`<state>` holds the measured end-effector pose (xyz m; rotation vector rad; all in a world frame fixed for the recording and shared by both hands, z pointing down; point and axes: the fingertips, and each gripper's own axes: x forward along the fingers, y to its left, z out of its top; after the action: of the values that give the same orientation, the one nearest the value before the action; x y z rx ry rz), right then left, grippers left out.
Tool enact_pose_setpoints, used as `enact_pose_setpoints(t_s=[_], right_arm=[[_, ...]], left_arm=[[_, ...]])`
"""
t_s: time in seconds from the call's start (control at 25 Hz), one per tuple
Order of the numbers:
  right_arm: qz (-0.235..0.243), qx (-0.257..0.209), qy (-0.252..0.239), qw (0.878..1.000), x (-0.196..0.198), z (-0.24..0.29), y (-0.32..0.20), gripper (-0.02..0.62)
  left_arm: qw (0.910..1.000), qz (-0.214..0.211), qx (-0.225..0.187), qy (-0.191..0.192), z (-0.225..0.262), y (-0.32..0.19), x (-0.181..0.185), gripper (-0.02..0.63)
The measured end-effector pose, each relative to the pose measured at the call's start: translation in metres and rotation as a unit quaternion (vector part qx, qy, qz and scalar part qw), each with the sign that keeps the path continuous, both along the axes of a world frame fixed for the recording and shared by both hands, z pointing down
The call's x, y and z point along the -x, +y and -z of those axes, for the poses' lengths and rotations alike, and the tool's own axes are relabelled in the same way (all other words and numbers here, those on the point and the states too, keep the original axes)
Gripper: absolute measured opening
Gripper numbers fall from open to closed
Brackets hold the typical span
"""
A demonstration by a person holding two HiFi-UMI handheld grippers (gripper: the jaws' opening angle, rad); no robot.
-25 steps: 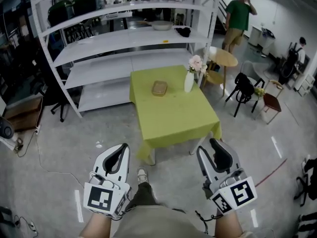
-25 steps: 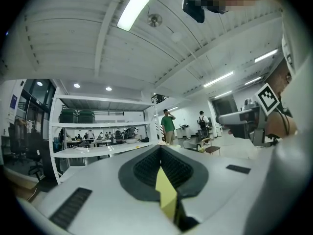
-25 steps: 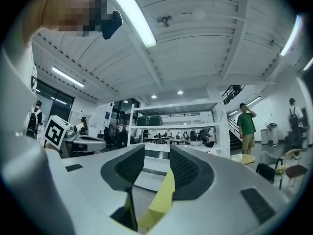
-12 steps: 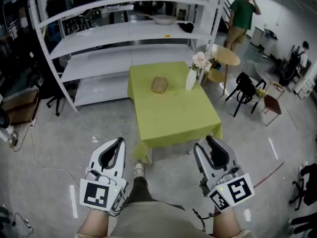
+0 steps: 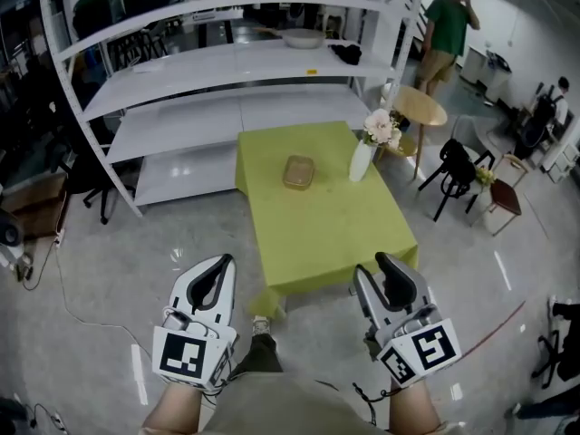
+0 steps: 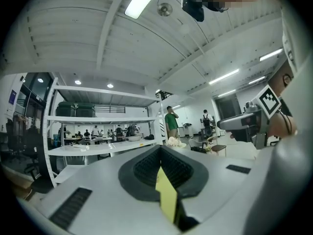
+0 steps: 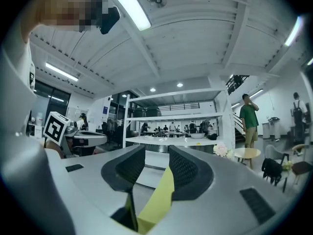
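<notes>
Left gripper low at 7 o'clock: black jaws pressed together, nothing between. Right gripper at 5 o'clock: jaws parted by narrow gap, empty. Lime-green-clothed square table ahead at 12 o'clock, apart from both. Flat tan rectangular container on far half; white vase of pink flowers at its 3 o'clock.

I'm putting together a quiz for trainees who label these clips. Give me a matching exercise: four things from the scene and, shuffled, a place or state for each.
Things:
1. left gripper
2. right gripper
3. vase of flowers
4. tan box

Places or states:
A. standing by the right edge of the green table
B. jaws together
C. jaws apart
D. lying flat about midway across the table

Pairs: 1-B, 2-C, 3-A, 4-D
</notes>
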<state>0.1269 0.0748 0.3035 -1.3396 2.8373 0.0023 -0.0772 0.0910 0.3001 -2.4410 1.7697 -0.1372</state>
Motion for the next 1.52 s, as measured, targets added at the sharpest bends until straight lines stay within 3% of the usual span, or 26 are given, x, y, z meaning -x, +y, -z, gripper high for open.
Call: enact_pose_setpoints(t_s=[0.8, 1.12, 1.52], right_arm=[[-0.083, 0.059, 0.033, 0.994, 0.101, -0.005, -0.249, 0.153], [-0.103, 0.085, 0.027, 0.991, 0.111, -0.024, -0.305, 0.152], [-0.104, 0.121, 0.011, 0.987, 0.086, -0.049, -0.354, 0.147]], left_arm=[[0.9959, -0.080, 0.042, -0.007, 0.000, -0.269, 0.101, 0.006], [0.9941, -0.093, 0.054, -0.011, -0.019, -0.326, 0.115, 0.006], [0.9938, -0.082, 0.074, -0.010, -0.030, -0.366, 0.096, 0.006]])
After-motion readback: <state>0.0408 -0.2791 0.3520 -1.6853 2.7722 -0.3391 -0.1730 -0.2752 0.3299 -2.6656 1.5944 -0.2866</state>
